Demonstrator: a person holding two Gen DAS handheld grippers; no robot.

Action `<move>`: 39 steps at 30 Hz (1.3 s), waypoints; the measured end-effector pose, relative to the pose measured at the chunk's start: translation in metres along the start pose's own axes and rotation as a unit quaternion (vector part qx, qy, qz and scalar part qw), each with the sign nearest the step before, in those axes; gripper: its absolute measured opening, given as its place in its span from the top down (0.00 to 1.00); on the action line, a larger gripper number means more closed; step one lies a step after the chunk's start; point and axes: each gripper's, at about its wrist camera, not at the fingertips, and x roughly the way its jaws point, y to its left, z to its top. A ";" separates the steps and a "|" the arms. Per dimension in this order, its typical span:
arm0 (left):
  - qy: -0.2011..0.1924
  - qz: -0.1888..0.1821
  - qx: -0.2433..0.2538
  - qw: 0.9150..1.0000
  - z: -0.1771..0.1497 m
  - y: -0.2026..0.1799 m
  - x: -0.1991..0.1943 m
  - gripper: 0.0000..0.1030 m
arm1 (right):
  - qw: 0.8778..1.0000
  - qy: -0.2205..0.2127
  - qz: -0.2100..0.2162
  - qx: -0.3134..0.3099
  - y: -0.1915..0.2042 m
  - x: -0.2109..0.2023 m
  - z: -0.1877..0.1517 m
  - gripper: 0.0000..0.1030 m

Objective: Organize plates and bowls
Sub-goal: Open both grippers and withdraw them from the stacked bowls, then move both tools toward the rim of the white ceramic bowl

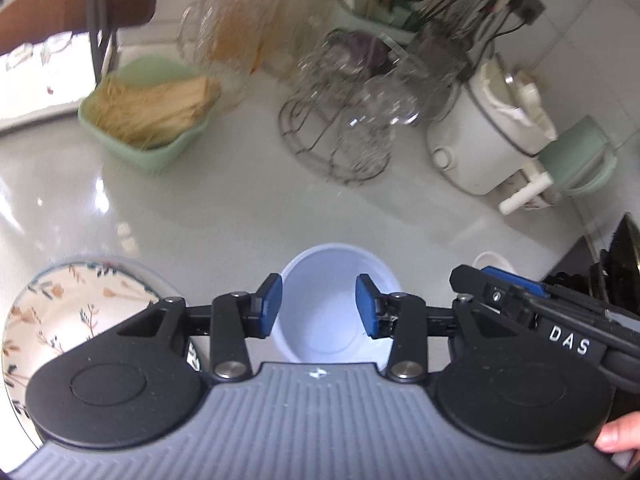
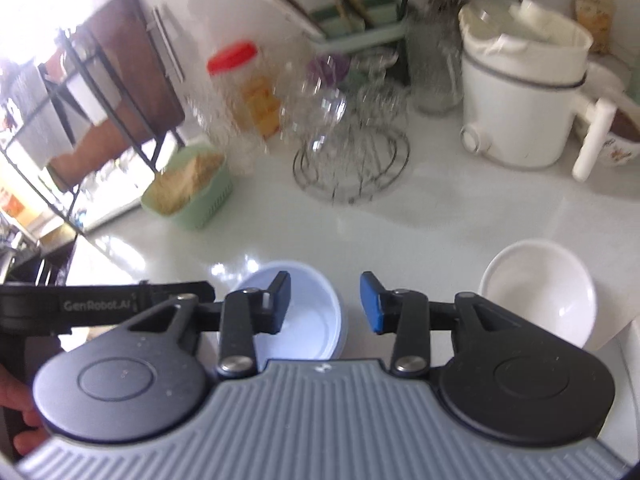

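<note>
A pale blue bowl (image 1: 328, 300) sits on the white counter right in front of my left gripper (image 1: 319, 305), which is open and empty above it. A floral plate (image 1: 60, 312) lies at the left. The right gripper shows at the right edge of the left wrist view (image 1: 520, 300). In the right wrist view my right gripper (image 2: 325, 302) is open and empty; its left finger (image 2: 280, 300) is over the blue bowl (image 2: 304, 320). A white bowl (image 2: 540, 292) sits at the right; a sliver of it shows in the left wrist view (image 1: 490, 260).
At the back stand a green basket of straw-like sticks (image 1: 148, 120), a red-lidded jar (image 1: 236, 20), a wire rack with glasses (image 1: 352, 112), a white cooker pot (image 1: 488, 128) and a utensil holder (image 1: 460, 0). A black stove edge (image 1: 612, 272) is at the right.
</note>
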 end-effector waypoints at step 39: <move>-0.017 -0.085 0.136 0.987 0.031 -0.127 -0.014 0.55 | 0.989 -0.118 -0.086 0.032 -0.052 -0.099 0.015 0.60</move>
